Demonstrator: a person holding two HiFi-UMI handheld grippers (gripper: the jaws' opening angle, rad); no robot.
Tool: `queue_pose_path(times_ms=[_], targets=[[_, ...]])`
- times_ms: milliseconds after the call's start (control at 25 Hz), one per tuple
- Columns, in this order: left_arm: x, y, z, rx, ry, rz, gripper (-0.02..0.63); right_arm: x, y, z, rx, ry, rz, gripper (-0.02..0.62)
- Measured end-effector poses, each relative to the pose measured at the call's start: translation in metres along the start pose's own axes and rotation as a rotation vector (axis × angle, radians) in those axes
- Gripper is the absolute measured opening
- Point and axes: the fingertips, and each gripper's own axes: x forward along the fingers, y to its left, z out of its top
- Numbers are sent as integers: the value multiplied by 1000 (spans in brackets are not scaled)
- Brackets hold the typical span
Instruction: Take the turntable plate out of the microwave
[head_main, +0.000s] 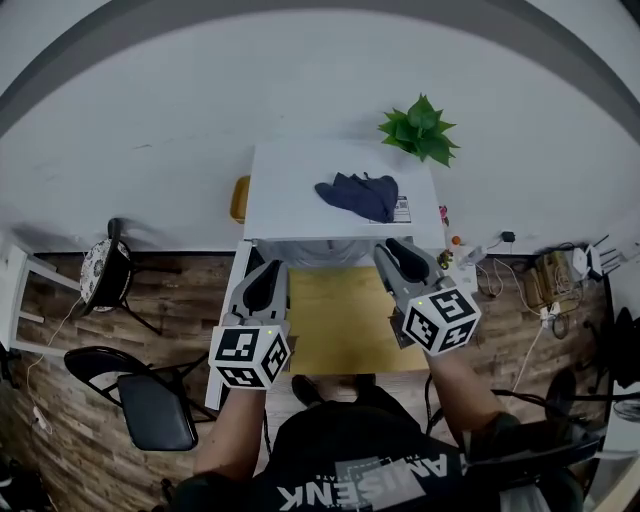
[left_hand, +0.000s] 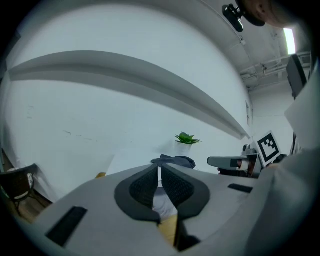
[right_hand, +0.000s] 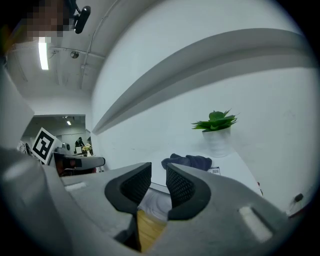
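A white box-shaped unit (head_main: 290, 180) stands against the wall, with a dark blue cloth (head_main: 360, 195) and a potted plant (head_main: 420, 128) on its top. Just under its front edge a pale, ringed glass plate (head_main: 320, 252) shows, above a yellow wooden surface (head_main: 335, 330). My left gripper (head_main: 270, 266) hovers at the unit's front left, shut with its pads together and nothing held (left_hand: 159, 170). At the front right my right gripper (head_main: 396, 246) points at the unit, open by a narrow gap that holds nothing (right_hand: 158, 175). The plate (right_hand: 152, 206) lies below its jaws.
A white panel (head_main: 230, 330) runs along the wooden surface's left side. A black chair (head_main: 150, 400) and a stool (head_main: 105, 265) stand on the brick-pattern floor at the left. Cables and a power strip (head_main: 550, 280) lie at the right.
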Motion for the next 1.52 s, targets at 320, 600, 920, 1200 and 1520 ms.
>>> queue_pose_path(times_ms=[320, 600, 920, 1200, 1520], targets=[[18, -10, -59, -91, 96, 32, 80, 9, -23, -61, 103, 124, 61, 121], [36, -3, -104, -182, 151, 50, 127, 21, -41, -113, 232, 183, 70, 189], [57, 16, -161, -357, 222, 75, 163, 36, -46, -172, 389, 259, 65, 213], [82, 33, -201, -459, 278, 74, 230, 61, -49, -215, 534, 301, 50, 244], [108, 54, -242, -681, 292, 88, 244, 87, -59, -248, 709, 302, 13, 276]])
